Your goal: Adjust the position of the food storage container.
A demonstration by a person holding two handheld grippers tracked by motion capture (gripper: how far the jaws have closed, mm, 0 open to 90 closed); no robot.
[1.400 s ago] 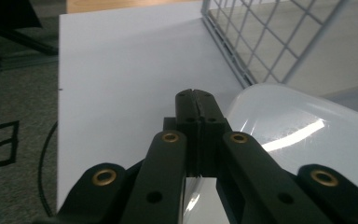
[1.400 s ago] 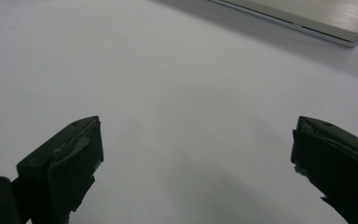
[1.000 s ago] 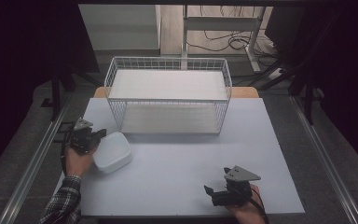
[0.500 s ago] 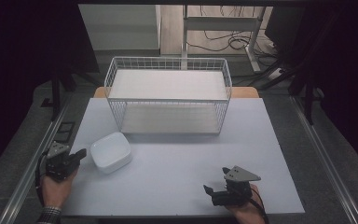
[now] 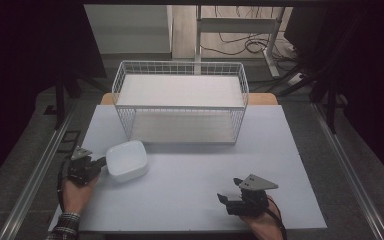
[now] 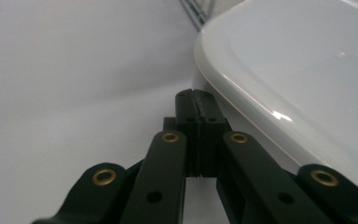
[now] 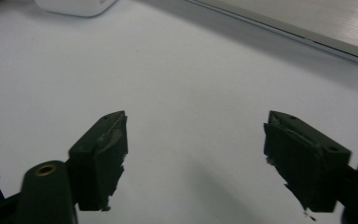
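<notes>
One white dish (image 5: 126,160), square with rounded corners and turned upside down as far as the high view lets you judge, lies on the left part of the table (image 5: 195,200), a little in front of the left front corner of the wire basket (image 5: 180,102) and apart from it. Your left tongs (image 5: 99,163) are just beside the dish at its left edge; in the left gripper view the two black jaws are pressed together with nothing between them, and their tips (image 6: 196,100) sit low on the table right at the rim of the dish (image 6: 298,84), so close that I cannot tell if they touch it. Your left hand (image 5: 75,192) comes in from the bottom left corner of the table, with a checked sleeve (image 5: 65,231) at the wrist. The basket stands at the far side of the table, white, with a pale flat board in its bottom and another on its top level. Your right tongs (image 5: 223,200) are well apart from the dish, near the front edge of the table on the right, and they point to the left. Their jaws stand apart with only bare table (image 7: 186,93) between them, and they have just been closing a little. In the right gripper view the dish (image 7: 74,6) is far off at the top left and the edge of the basket's bottom board (image 7: 307,28) at the top right.
</notes>
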